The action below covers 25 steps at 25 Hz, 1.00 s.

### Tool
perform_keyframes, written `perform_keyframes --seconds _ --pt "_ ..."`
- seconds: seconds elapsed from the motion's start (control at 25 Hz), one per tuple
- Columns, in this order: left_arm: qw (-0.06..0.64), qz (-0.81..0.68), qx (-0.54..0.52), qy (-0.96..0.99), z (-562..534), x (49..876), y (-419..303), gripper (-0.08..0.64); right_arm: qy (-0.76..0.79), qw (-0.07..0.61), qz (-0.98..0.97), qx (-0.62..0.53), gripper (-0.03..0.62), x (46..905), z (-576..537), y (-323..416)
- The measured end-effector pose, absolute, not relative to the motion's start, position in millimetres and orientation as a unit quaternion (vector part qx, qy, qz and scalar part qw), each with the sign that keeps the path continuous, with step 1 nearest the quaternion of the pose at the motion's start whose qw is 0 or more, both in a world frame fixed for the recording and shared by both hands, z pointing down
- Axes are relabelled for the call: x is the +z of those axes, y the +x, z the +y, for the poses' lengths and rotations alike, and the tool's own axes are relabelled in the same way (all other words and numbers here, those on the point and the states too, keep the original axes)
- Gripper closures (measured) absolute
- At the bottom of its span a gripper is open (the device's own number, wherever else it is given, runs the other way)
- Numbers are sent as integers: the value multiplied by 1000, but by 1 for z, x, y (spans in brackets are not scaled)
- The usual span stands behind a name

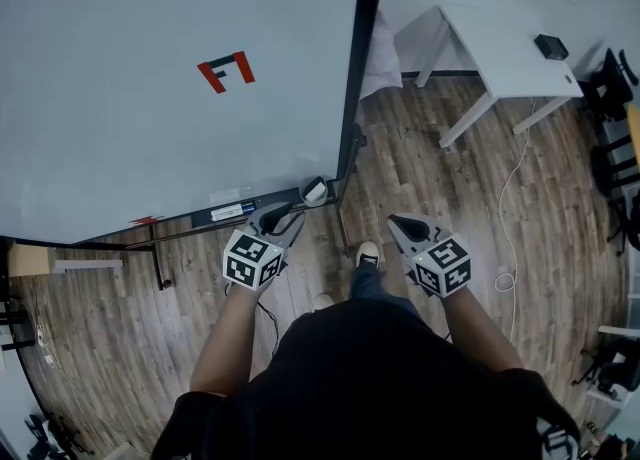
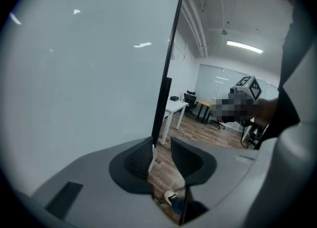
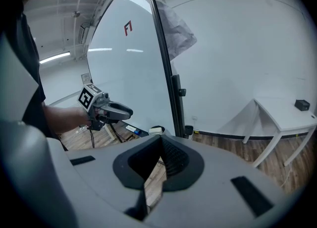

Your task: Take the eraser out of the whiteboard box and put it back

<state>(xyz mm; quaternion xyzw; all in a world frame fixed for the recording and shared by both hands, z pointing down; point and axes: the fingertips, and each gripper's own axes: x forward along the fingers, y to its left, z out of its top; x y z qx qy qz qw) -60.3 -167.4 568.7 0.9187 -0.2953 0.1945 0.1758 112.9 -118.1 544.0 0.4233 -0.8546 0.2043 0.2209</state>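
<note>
Your left hand-held gripper (image 1: 285, 216) is the one nearest the work. Its jaws stand a narrow gap apart with nothing between them, and they point up toward the lower right corner of the whiteboard (image 1: 150, 98). The eraser (image 1: 315, 191) shows as a pale block sitting in its dark box (image 1: 326, 183) at the right end of the tray (image 1: 225, 213), just beyond those jaw tips and not yet touched. By the look of it you are on the first step, the approach to lift the eraser out, and nothing of the task is done so far. The gap looks too narrow for the block, so the next move probably calls for wider jaws. Ease the tips forward and slightly right until they straddle the eraser, then close on its sides and lift it clear of the box rim. Watch the board's black edge post, which stands close beside the box. Your right hand-held gripper (image 1: 398, 221) hangs well apart over the wood floor (image 1: 430, 158), its jaws closed together and empty, taking no part for now.
</note>
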Motion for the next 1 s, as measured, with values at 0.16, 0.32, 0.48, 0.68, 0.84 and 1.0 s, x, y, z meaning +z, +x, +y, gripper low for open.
perform_keyframes --seconds 0.16,0.32,0.48,0.68,0.84,1.0 --pt "168 -298 211 916 -174 579 -53 439 421 223 -854 209 597 548 -120 119" --pt "159 -296 225 915 -182 590 -44 437 420 230 -851 216 597 556 -120 128" --pt "155 -292 242 912 -191 603 -36 437 422 234 -847 224 597 564 -124 136" --pt "167 -290 261 905 -200 623 -29 436 421 234 -845 232 597 569 -129 142" --pt "172 -292 273 900 -207 636 -28 417 418 236 -845 236 597 571 -133 146" --pt "177 -290 279 898 -213 645 -26 399 416 239 -843 242 597 578 -137 149"
